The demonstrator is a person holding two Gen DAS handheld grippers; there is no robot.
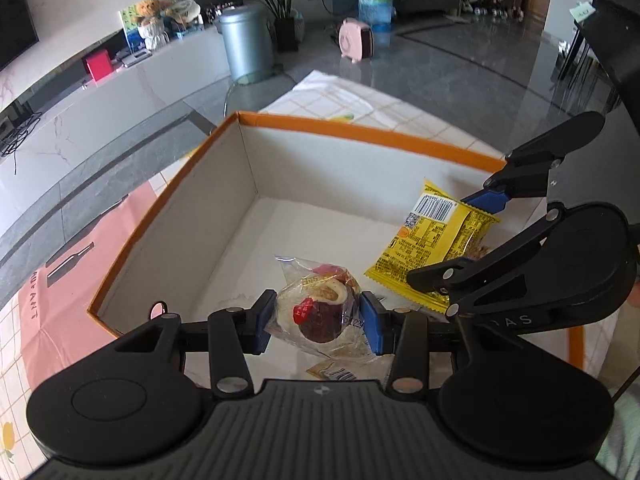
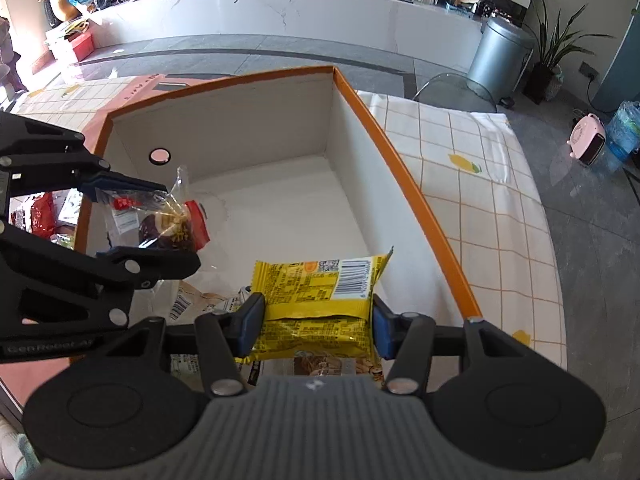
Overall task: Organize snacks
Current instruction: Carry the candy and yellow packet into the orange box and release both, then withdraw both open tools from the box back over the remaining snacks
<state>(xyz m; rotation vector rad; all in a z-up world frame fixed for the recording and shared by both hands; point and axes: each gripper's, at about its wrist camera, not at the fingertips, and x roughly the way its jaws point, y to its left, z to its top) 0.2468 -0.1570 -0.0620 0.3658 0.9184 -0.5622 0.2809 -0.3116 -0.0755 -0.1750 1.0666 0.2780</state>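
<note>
An orange-rimmed cardboard box with a white inside stands on the table; it also shows in the right wrist view. My left gripper is shut on a clear-wrapped brown pastry and holds it over the box's near part. My right gripper is shut on a yellow snack packet over the box's right side. The right gripper with the yellow packet shows at the right of the left wrist view. The left gripper with the pastry shows at the left of the right wrist view.
Several other snack packets lie on the box floor under the grippers. A checked tablecloth covers the table. More snacks lie outside the box's left wall. A grey bin stands on the floor beyond.
</note>
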